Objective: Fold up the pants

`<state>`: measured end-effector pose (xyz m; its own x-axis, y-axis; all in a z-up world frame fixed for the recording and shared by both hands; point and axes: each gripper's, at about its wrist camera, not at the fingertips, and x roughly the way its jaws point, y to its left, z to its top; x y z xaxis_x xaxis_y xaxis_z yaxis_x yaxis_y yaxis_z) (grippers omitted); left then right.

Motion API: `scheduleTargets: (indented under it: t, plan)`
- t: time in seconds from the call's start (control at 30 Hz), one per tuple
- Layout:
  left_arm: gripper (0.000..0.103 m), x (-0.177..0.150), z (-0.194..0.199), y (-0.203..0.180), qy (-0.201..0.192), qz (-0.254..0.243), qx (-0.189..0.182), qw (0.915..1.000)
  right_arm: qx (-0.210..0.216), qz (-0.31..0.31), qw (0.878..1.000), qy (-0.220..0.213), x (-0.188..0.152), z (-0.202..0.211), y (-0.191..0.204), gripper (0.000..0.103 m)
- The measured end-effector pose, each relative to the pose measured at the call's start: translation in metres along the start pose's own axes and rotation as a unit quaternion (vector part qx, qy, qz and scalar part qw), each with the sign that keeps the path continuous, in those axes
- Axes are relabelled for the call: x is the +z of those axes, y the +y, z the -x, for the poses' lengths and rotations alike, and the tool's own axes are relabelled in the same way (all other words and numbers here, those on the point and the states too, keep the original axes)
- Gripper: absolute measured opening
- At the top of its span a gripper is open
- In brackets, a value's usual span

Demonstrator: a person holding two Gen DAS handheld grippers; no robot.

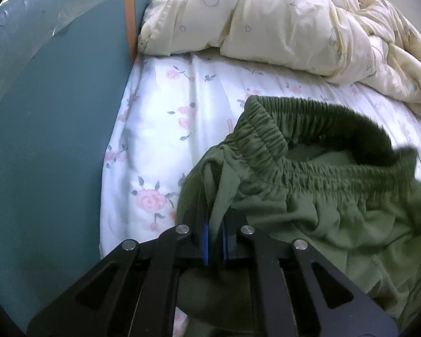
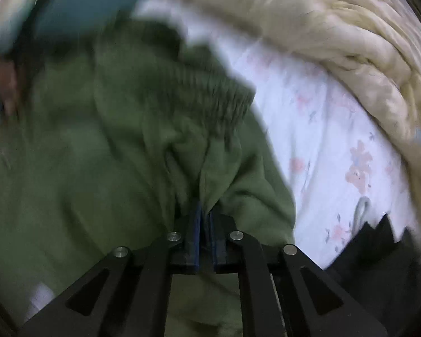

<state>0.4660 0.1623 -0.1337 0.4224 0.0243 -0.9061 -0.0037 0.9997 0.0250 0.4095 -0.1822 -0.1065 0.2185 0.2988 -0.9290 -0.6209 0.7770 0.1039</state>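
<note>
Only left view shows teal headboard (image 1: 56, 140) beside green pants (image 1: 308, 196).

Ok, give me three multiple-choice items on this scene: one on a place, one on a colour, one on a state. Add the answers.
1. Where do the pants lie?
A. on a flowered sheet
B. on a wooden floor
C. in a basket

2. What colour are the pants?
A. red
B. green
C. white

3. How does the left gripper stand?
A. wide open above the sheet
B. shut on nothing
C. shut on the pants

Answers: 1 A, the rose-printed sheet shows around them; 2 B, the cloth is olive green throughout; 3 C, green fabric is pinched between its blue pads.
</note>
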Motion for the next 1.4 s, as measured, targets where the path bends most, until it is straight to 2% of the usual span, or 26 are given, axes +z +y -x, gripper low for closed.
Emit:
scheduleTargets:
  t: [0.03,0.07,0.1,0.17,0.23,0.3,0.37,0.4,0.43,0.5,0.57,0.6,0.73,0.8,0.87,0.93,0.97,1.03,1.07,1.17,1.2,1.27,1.3,1.33,1.37,1.4]
  plan:
    - [0.006,-0.001,0.000,0.000,0.001,0.000,0.001,1.0000,0.011,-0.041,0.998,-0.036,0.008,0.012,-0.012,0.058]
    - [0.006,-0.001,-0.001,0.002,0.000,0.001,0.000,1.0000,0.010,-0.065,0.996,-0.063,0.014,0.019,-0.019,0.072]
    - [0.007,-0.002,-0.002,0.003,-0.001,0.001,0.001,1.0000,-0.003,-0.082,0.992,-0.096,0.021,0.025,-0.025,0.077]
    - [0.007,-0.005,0.001,0.001,-0.002,-0.002,0.005,1.0000,-0.030,-0.106,0.987,-0.119,0.037,0.018,-0.038,0.074]
    - [0.007,-0.005,0.000,0.000,-0.002,-0.001,0.005,1.0000,-0.014,-0.141,0.984,-0.106,0.053,-0.006,-0.051,0.067]
    - [0.007,-0.004,-0.003,0.000,-0.005,-0.002,0.000,1.0000,0.004,-0.162,0.984,-0.073,0.062,-0.032,-0.057,0.067]
    - [0.007,-0.002,-0.004,0.002,-0.011,-0.001,-0.018,0.9998,0.076,-0.189,0.979,-0.017,0.065,-0.062,-0.057,0.040]
    - [0.007,-0.001,-0.003,0.005,-0.016,0.000,-0.032,0.9994,0.067,-0.173,0.983,-0.019,0.064,-0.060,-0.049,0.032]
    - [0.006,0.001,0.000,0.009,-0.022,0.003,-0.050,0.9985,0.031,-0.123,0.991,-0.048,0.065,-0.047,-0.034,0.017]
    - [0.006,0.009,0.012,0.015,-0.047,0.008,-0.079,0.9957,-0.026,-0.070,0.991,-0.108,0.064,-0.015,-0.018,0.016]
    - [0.007,0.024,0.024,0.017,-0.072,0.014,-0.117,0.9904,-0.092,-0.046,0.983,-0.150,0.074,0.015,-0.015,0.015]
    - [0.007,0.033,0.028,0.014,-0.078,0.010,-0.118,0.9898,-0.136,-0.024,0.976,-0.168,0.084,0.029,-0.013,0.015]
    - [0.006,0.067,0.022,-0.020,-0.084,-0.037,-0.059,0.9940,-0.252,0.006,0.954,-0.162,0.139,0.043,-0.015,0.015]
    - [0.007,0.079,0.013,-0.037,-0.098,-0.066,0.000,0.9930,-0.287,0.005,0.948,-0.140,0.155,0.025,-0.020,0.015]
    - [0.015,0.087,-0.001,-0.053,-0.103,-0.089,0.058,0.9890,-0.342,0.017,0.933,-0.107,0.158,0.002,-0.029,0.021]
    - [0.052,0.088,-0.023,-0.066,-0.073,-0.095,0.126,0.9848,-0.391,0.018,0.919,-0.048,0.145,-0.028,-0.039,0.049]
    - [0.058,0.085,-0.030,-0.068,-0.061,-0.100,0.146,0.9823,-0.431,0.023,0.902,-0.012,0.138,-0.045,-0.043,0.050]
    - [0.063,0.078,-0.037,-0.070,-0.051,-0.106,0.172,0.9780,-0.454,0.025,0.891,0.013,0.119,-0.056,-0.050,0.052]
    - [0.064,0.075,-0.035,-0.068,-0.053,-0.103,0.170,0.9787,-0.445,0.016,0.896,0.008,0.113,-0.051,-0.055,0.054]
    - [0.066,0.070,-0.007,-0.051,-0.070,-0.032,0.140,0.9871,-0.365,-0.033,0.930,-0.029,0.093,-0.013,-0.070,0.058]
    - [0.066,0.066,0.007,-0.045,-0.083,-0.006,0.126,0.9885,-0.320,-0.059,0.944,-0.047,0.083,0.003,-0.074,0.058]
    - [0.069,0.039,0.049,-0.035,-0.122,0.030,0.060,0.9903,-0.196,-0.109,0.971,-0.085,0.052,0.035,-0.076,0.058]
    - [0.079,0.023,0.062,-0.035,-0.129,0.025,0.026,0.9910,-0.135,-0.124,0.979,-0.093,0.033,0.049,-0.071,0.059]
    - [0.082,-0.002,0.072,-0.037,-0.120,0.000,-0.016,0.9926,-0.075,-0.132,0.984,-0.088,0.014,0.056,-0.065,0.059]
    - [0.082,-0.017,0.074,-0.040,-0.113,-0.013,-0.035,0.9929,-0.013,-0.133,0.988,-0.081,-0.006,0.058,-0.056,0.059]
    - [0.082,-0.041,0.068,-0.046,-0.081,-0.041,-0.061,0.9939,0.018,-0.127,0.989,-0.073,-0.021,0.057,-0.043,0.059]
